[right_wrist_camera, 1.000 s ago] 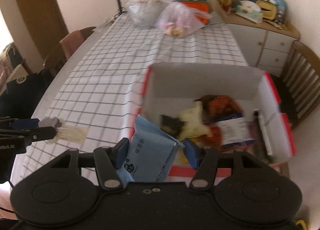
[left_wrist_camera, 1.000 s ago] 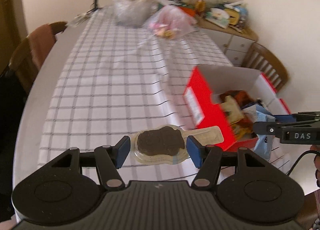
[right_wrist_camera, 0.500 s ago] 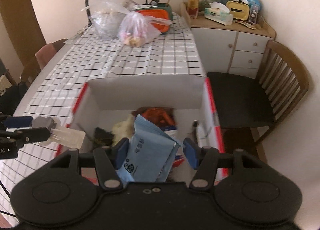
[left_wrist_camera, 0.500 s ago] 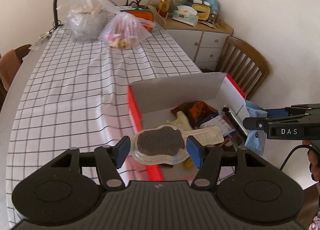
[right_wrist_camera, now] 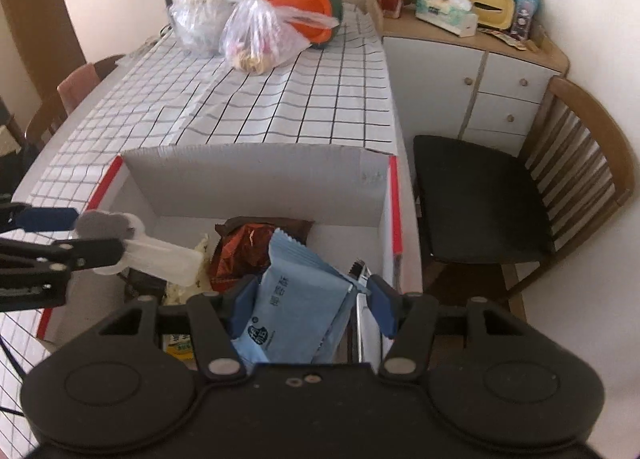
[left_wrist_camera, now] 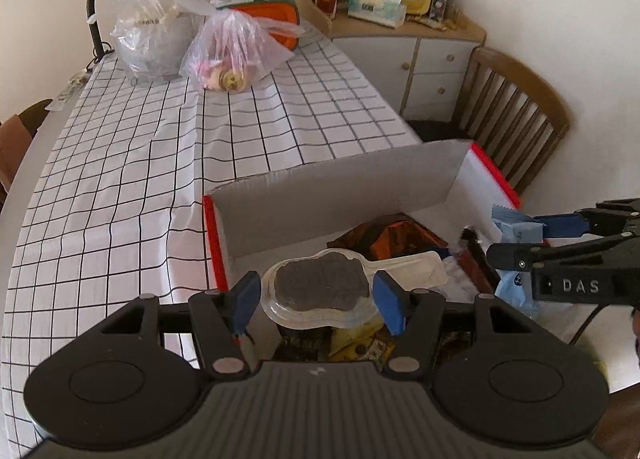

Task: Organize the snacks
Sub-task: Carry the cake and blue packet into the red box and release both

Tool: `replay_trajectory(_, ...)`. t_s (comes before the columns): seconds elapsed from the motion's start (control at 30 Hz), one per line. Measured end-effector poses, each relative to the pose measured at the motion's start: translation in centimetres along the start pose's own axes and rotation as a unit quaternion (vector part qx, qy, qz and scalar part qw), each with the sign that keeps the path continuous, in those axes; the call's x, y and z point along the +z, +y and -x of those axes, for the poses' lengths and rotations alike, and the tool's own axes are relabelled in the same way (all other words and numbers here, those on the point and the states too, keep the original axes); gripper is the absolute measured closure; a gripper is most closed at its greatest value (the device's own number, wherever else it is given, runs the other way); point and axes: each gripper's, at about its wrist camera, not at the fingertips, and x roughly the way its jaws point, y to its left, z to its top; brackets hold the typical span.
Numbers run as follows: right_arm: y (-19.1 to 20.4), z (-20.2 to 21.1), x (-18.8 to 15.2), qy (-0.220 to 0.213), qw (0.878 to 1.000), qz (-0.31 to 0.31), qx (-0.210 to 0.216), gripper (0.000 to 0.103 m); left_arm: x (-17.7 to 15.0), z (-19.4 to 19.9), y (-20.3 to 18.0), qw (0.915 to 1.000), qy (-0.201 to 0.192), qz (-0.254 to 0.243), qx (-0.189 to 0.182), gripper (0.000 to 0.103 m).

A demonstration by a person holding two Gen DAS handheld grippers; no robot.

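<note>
I have both grippers over the open red-and-white cardboard box (right_wrist_camera: 256, 187), which sits on the checked tablecloth (left_wrist_camera: 132, 163) at the table's near corner, just beside the wooden chair (right_wrist_camera: 520, 195).

Left gripper (left_wrist_camera: 316, 297): the fingers are narrowed onto a clear plastic snack tray (left_wrist_camera: 320, 291) with a dark filling and a pale tab. I hold it flat and level above the box's left half, which I judge is meant to keep the filling side up for a straight release. Its long axis runs across the fingers; the tab end points to my right, past the right pad, toward the box centre.

Right gripper (right_wrist_camera: 310, 309): the fingers are closed on a light blue snack packet (right_wrist_camera: 296, 307), gripped across its width near the lower end. The packet stands roughly upright, long axis running along the fingers, its crimped top edge pointing away from me and leaning slightly left, over the box's right half. Held this way it could drop in on edge into the free space by the right wall.

Inside the box I see a red-brown foil packet (right_wrist_camera: 244, 251) near the back wall and yellowish wrappers (left_wrist_camera: 352, 343) below the tray.

Both items are suspended above the contents, apart from each other; neither is deposited yet.
</note>
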Motion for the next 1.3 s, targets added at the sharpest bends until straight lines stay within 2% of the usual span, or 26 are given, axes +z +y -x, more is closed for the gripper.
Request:
replay_trajectory(0.23,0.6,-2.5,0.4,0.024,0.999,0.024,0.01,0.045,0.6,-3.0,-0.5,0.9995,0.03,0.001,0.01,0.042)
replay_trajectory(0.77,1.5,-4.6,-0.3,0.047,0.998,0.048,0.014,0.043,-0.2,-5.6,-1.3,0.9969,0.076,0.001,0.016,0.042)
replay_trajectory(0.97,1.2,-4.5,-0.4,0.044,0.998,0.043,0.017,0.039,-0.6,-5.3,-1.5,0.9976,0.067,0.005,0.017,0.041)
replay_trajectory(1.1,1.2,-4.0,-0.6,0.036,0.998,0.039,0.015,0.026,-0.8,-4.9,-1.5,0.9977,0.064,0.006,0.02,0.041)
replay_trajectory(1.3,1.4,-2.5,-0.8,0.02,0.999,0.026,0.012,0.022,-0.9,-3.3,-1.2,0.9989,0.046,0.011,0.01,0.041)
